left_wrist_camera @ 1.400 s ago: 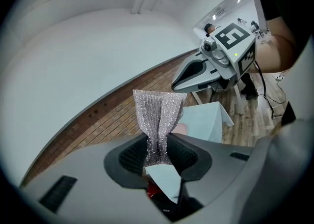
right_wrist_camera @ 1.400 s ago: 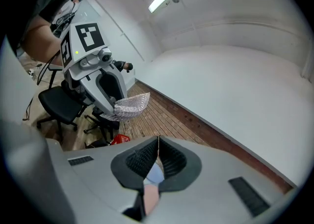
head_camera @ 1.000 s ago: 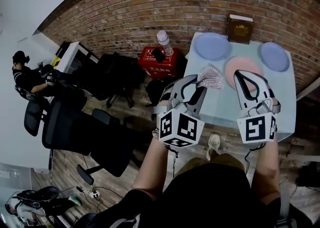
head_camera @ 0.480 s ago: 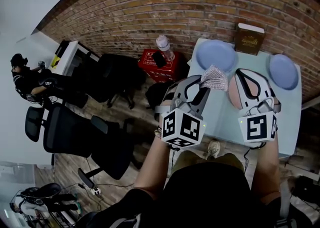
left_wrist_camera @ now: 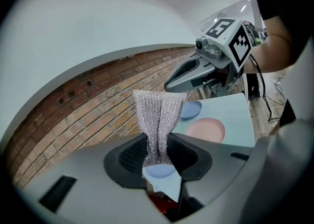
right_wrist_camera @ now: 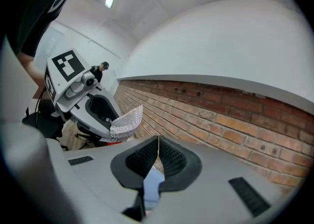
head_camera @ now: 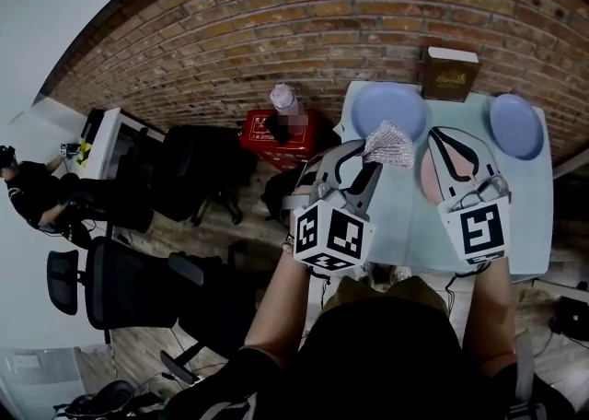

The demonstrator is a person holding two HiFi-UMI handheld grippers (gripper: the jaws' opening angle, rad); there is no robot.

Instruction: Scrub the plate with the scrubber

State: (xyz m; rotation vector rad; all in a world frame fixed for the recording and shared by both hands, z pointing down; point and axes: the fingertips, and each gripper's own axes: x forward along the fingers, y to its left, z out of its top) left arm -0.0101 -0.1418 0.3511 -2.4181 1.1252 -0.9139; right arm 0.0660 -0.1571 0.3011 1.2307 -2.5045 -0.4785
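My left gripper (head_camera: 366, 155) is shut on a silver mesh scrubber (head_camera: 388, 144), which fans out above its jaws over the pale blue table (head_camera: 405, 215). The left gripper view shows the scrubber (left_wrist_camera: 158, 120) pinched upright between the pads. A pink plate (head_camera: 429, 174) lies on the table, partly under my right gripper (head_camera: 442, 138). That gripper hangs above it, shut, with nothing between its jaws. In the left gripper view, the pink plate (left_wrist_camera: 205, 129) lies beyond the scrubber. The right gripper view shows the left gripper (right_wrist_camera: 93, 110) with the scrubber (right_wrist_camera: 126, 122) to its left.
Two blue plates (head_camera: 388, 110) (head_camera: 515, 123) lie at the table's far side with a brown book (head_camera: 448, 73) standing between them. A red box (head_camera: 276, 128) with a bottle (head_camera: 285, 100) sits on the floor left of the table. Office chairs (head_camera: 138, 289) and a person (head_camera: 37, 192) are far left.
Both grippers have come further in over the table, and the right one now covers part of the pink plate. The scrubber stays held in the left gripper.
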